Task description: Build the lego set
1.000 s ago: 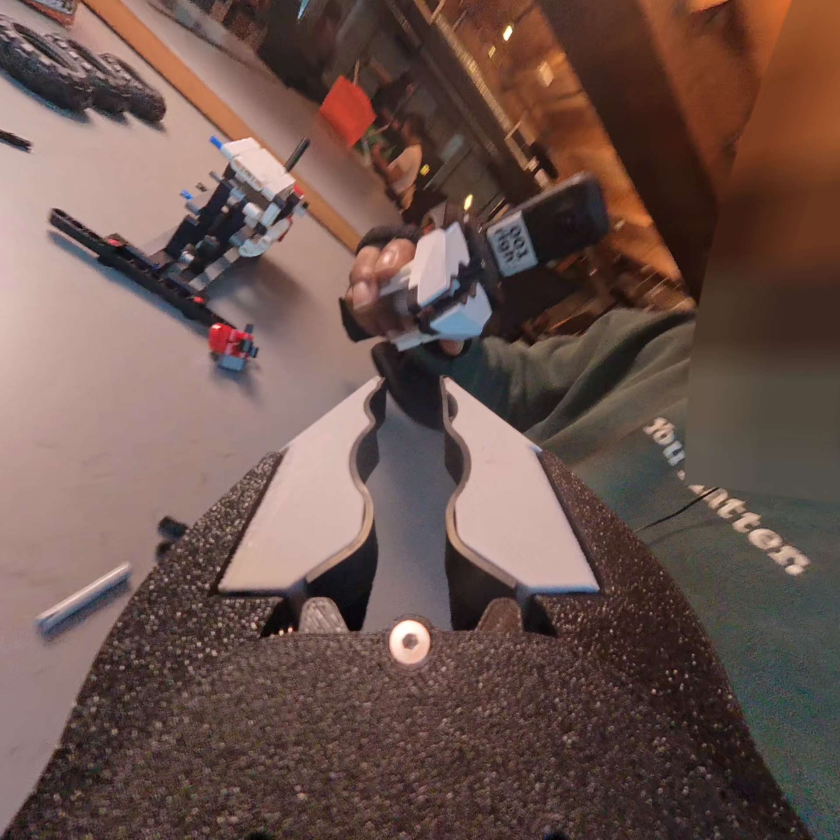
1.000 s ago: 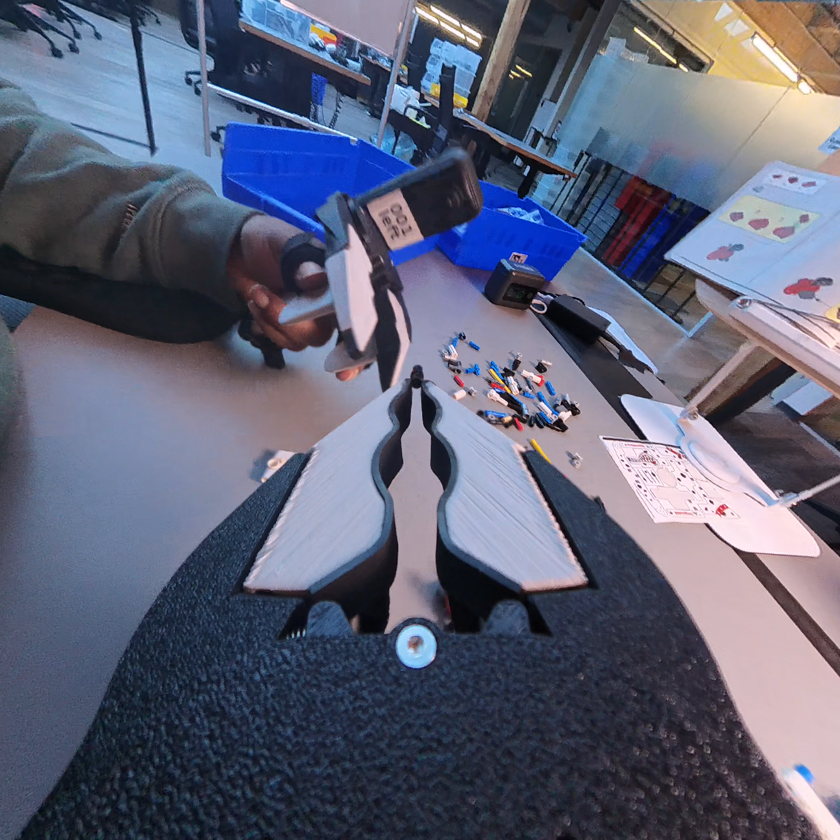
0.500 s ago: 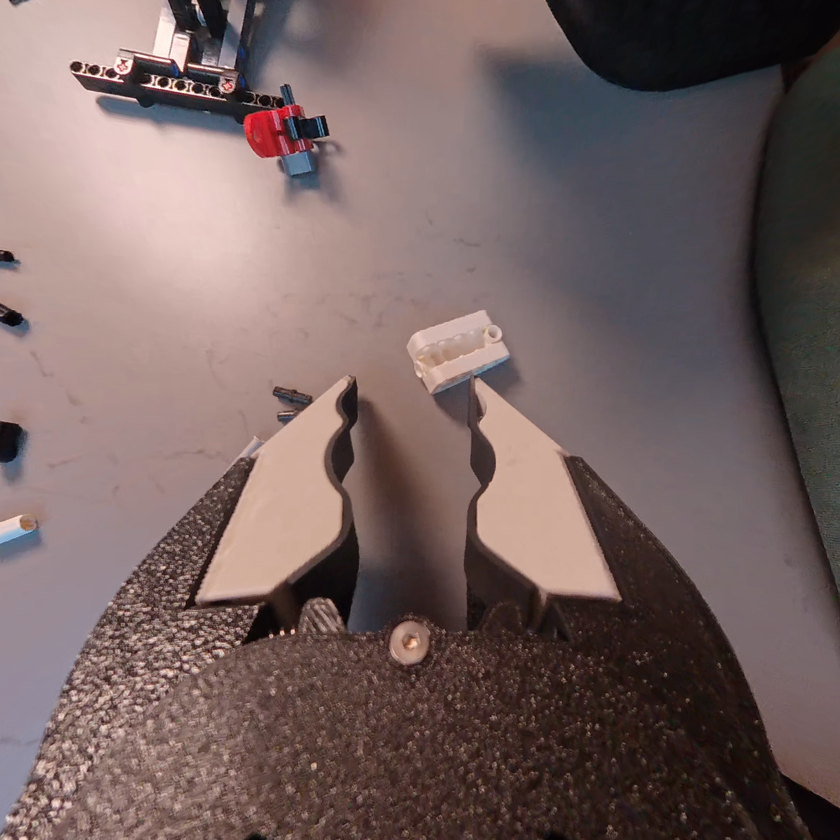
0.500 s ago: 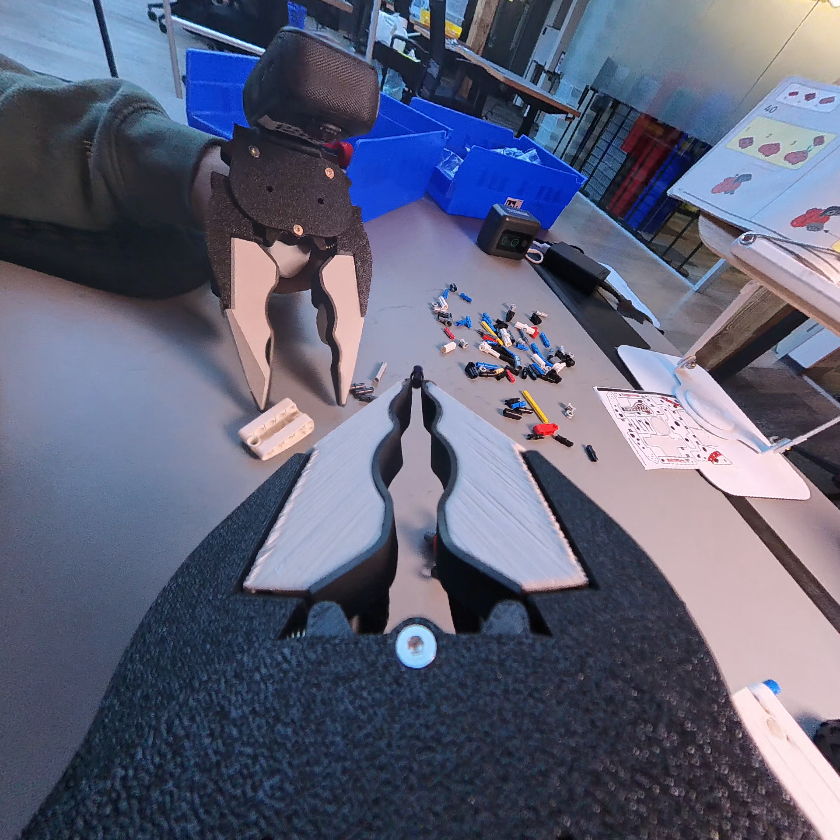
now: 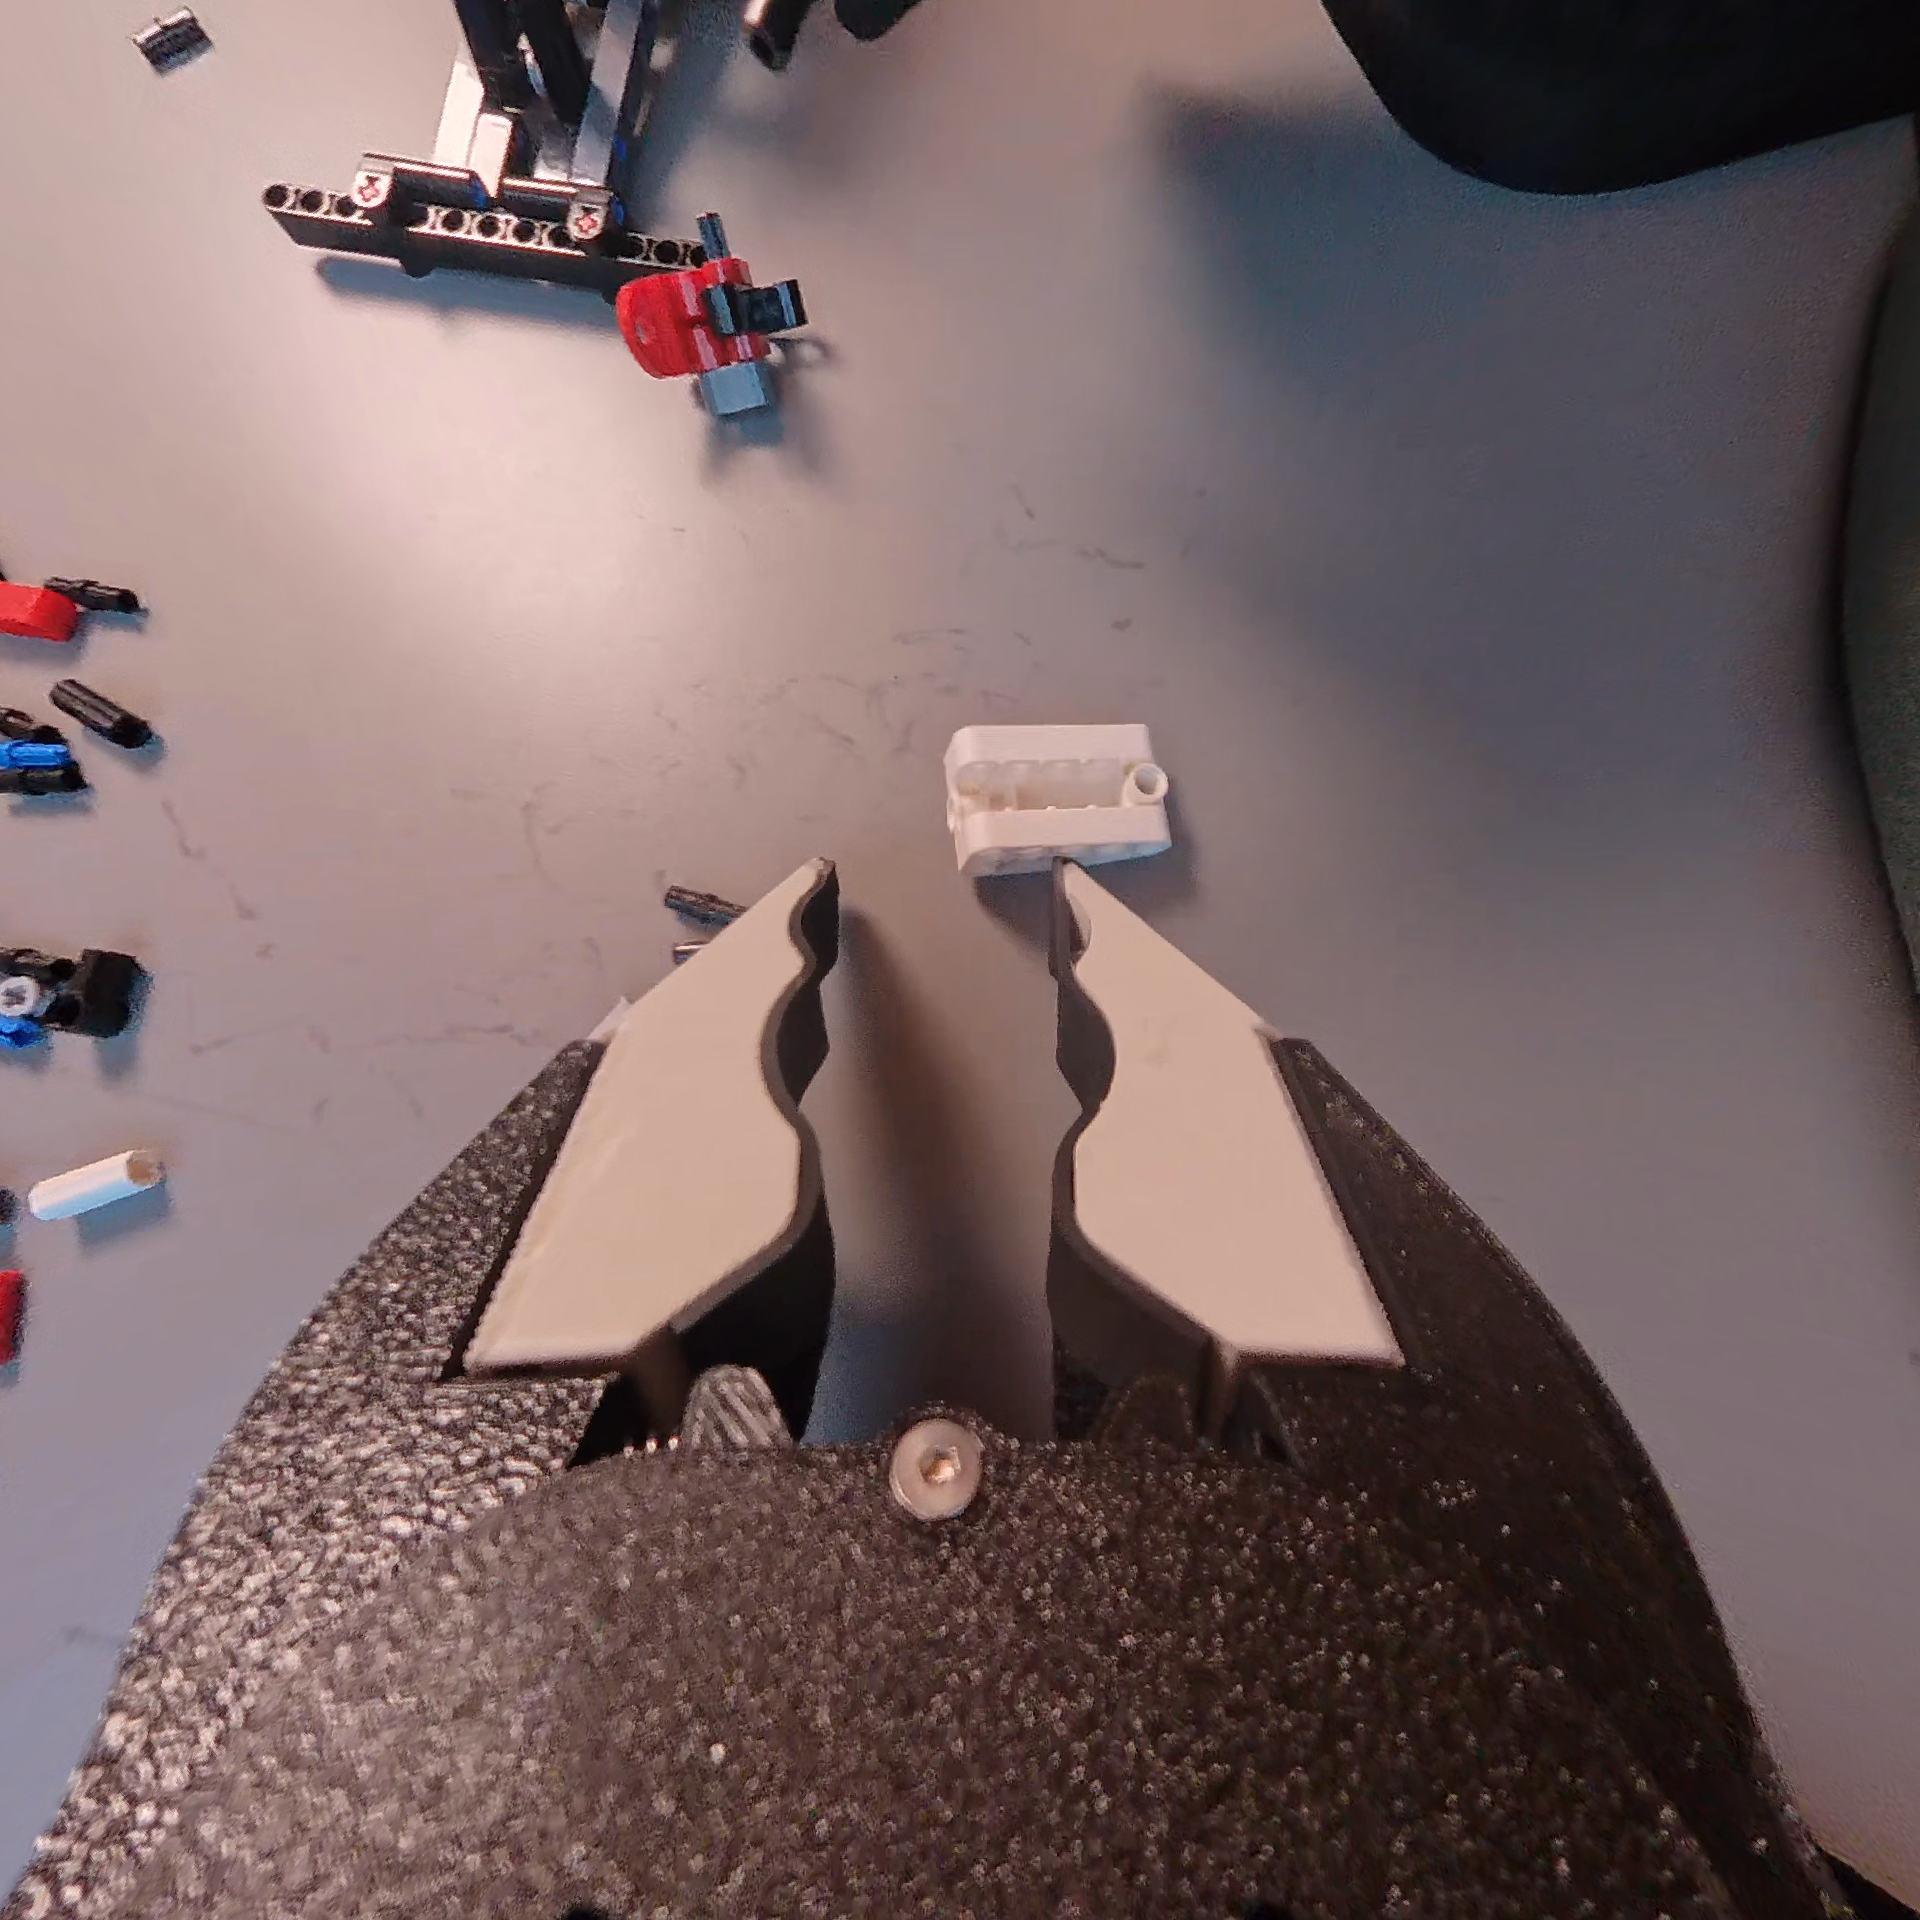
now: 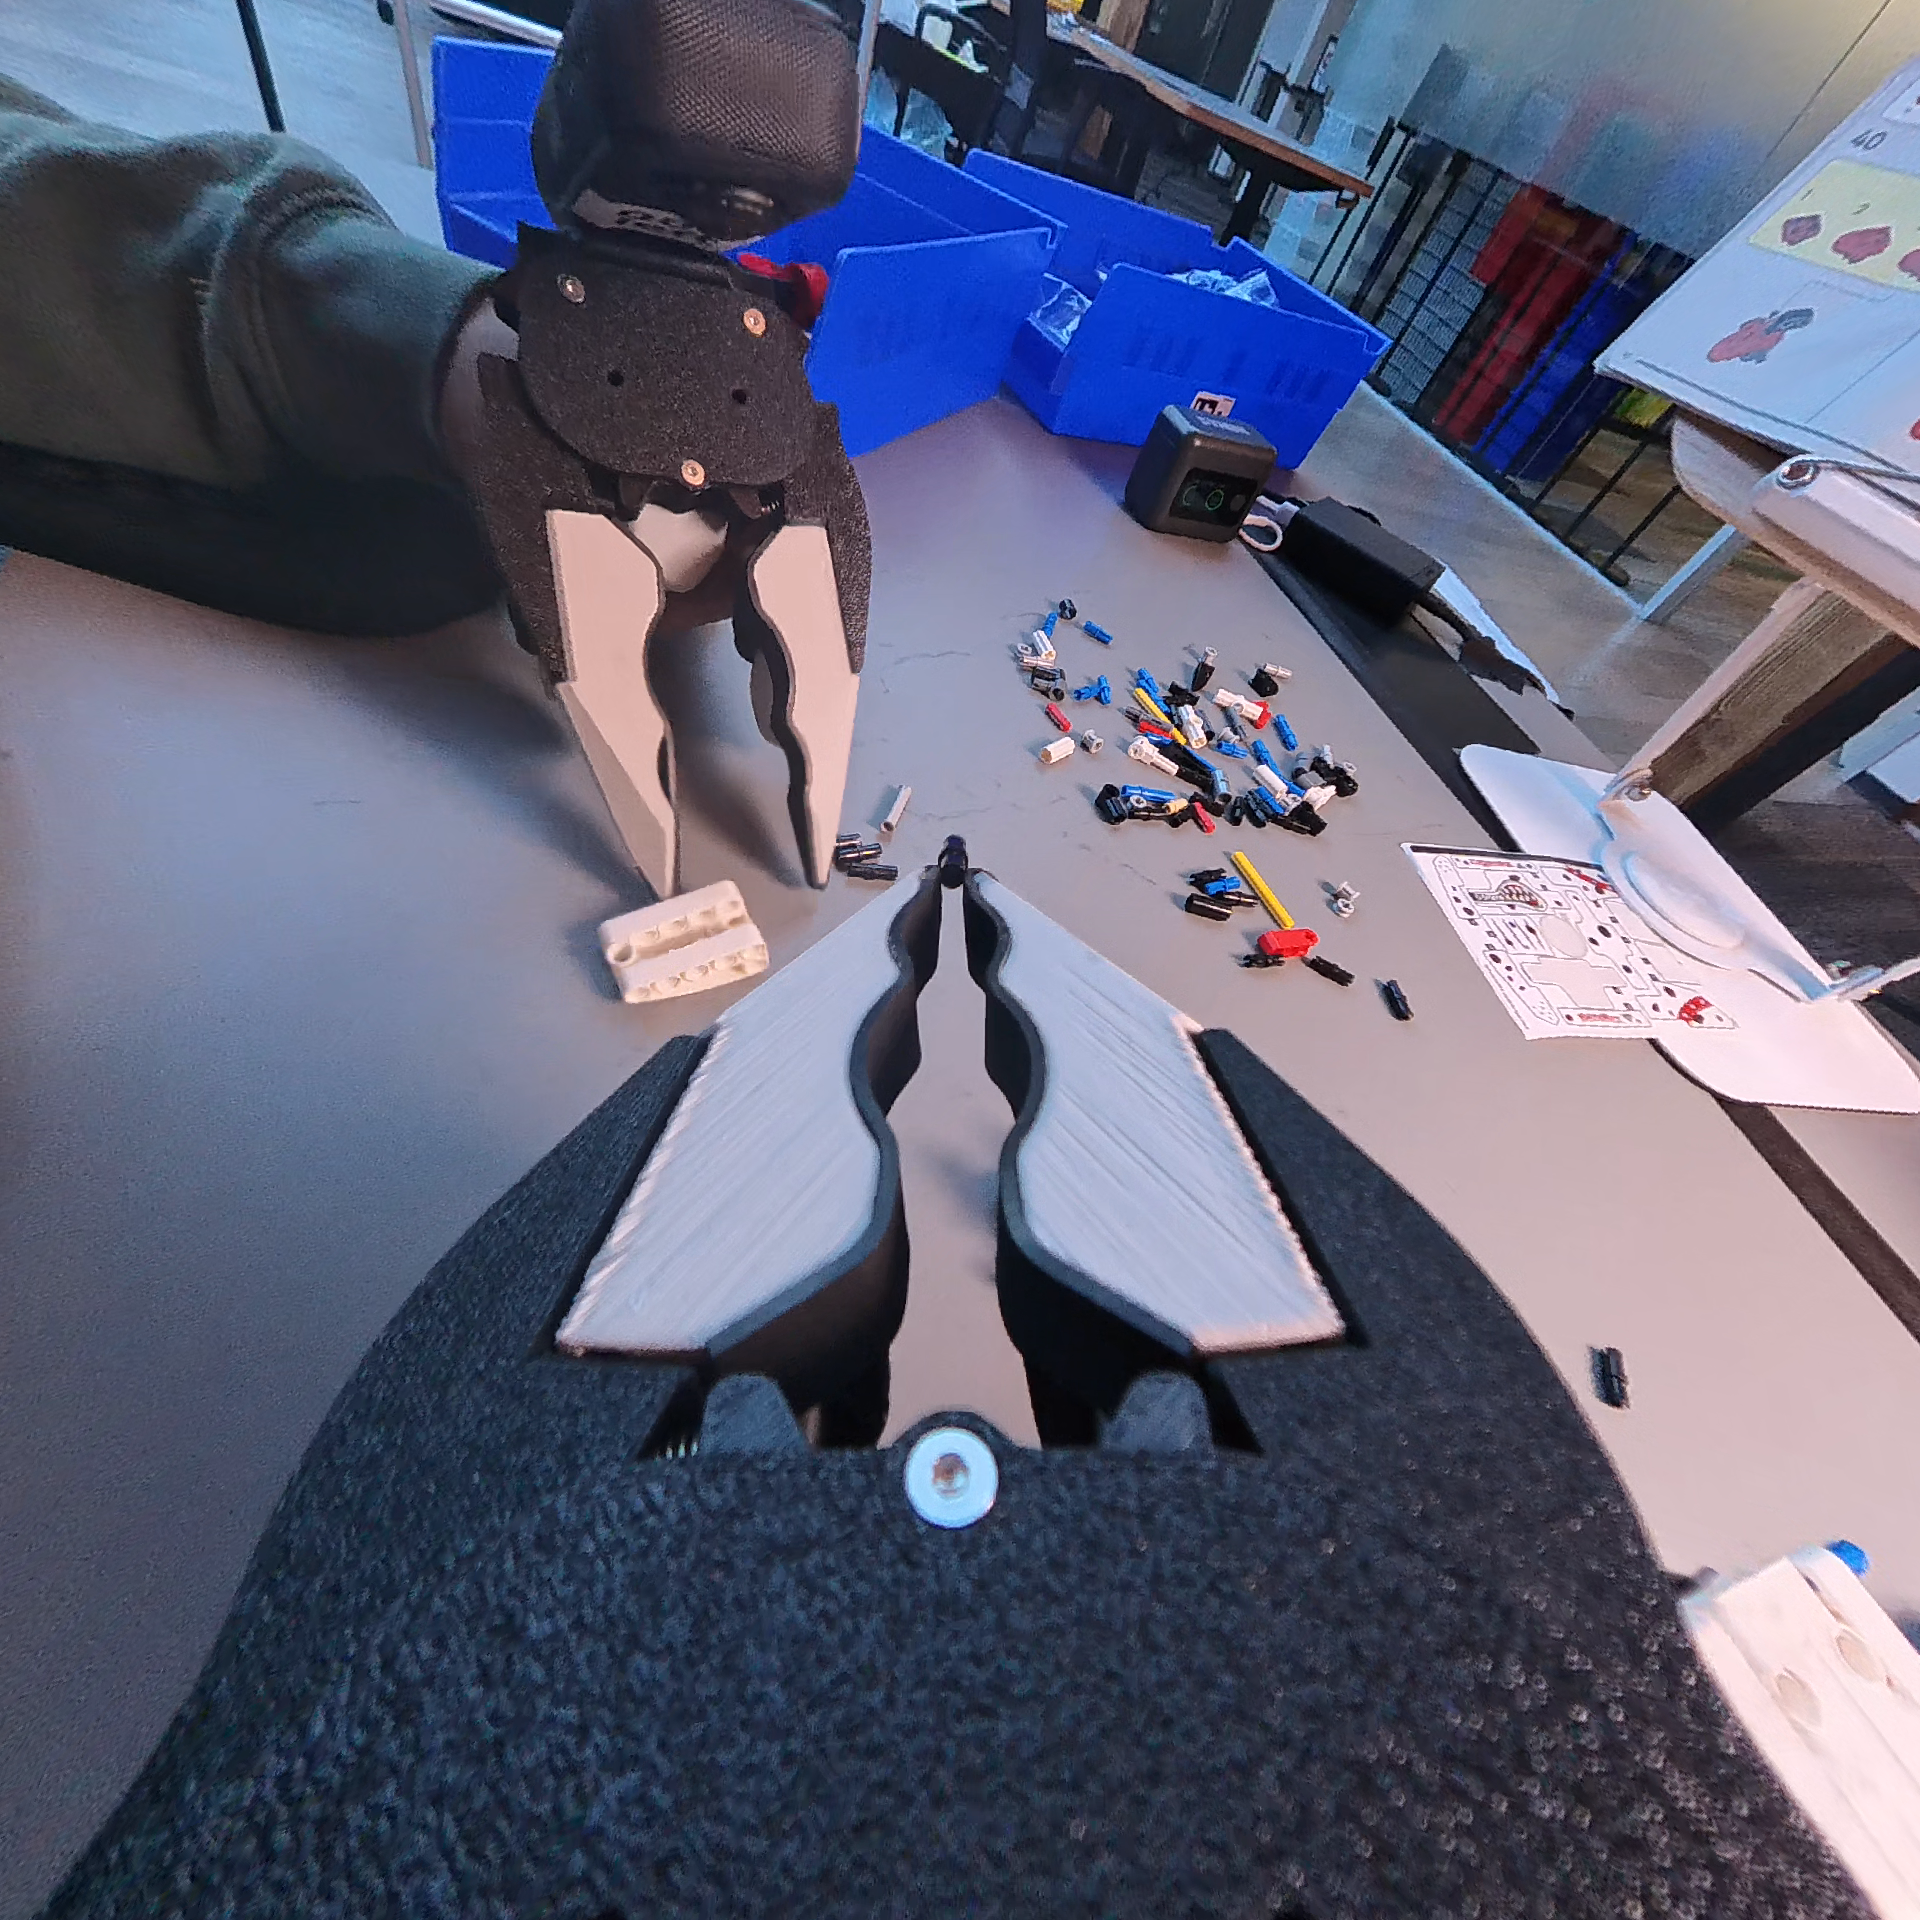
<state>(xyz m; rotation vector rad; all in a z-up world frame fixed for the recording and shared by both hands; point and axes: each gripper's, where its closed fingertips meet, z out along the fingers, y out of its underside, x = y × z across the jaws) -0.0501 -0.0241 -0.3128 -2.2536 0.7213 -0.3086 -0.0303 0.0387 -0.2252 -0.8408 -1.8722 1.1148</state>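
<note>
Left gripper open, tips on table, white block touching right fingertip, outside gap. Right gripper pinching small black pin. Risk: closing now shoves block away.

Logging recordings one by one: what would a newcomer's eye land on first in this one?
The open left gripper, pointing down at the grey table, one fingertip right by a white lego block. Next, the scatter of small coloured lego pieces mid-table, and the right gripper shut on a tiny black pin.
</note>
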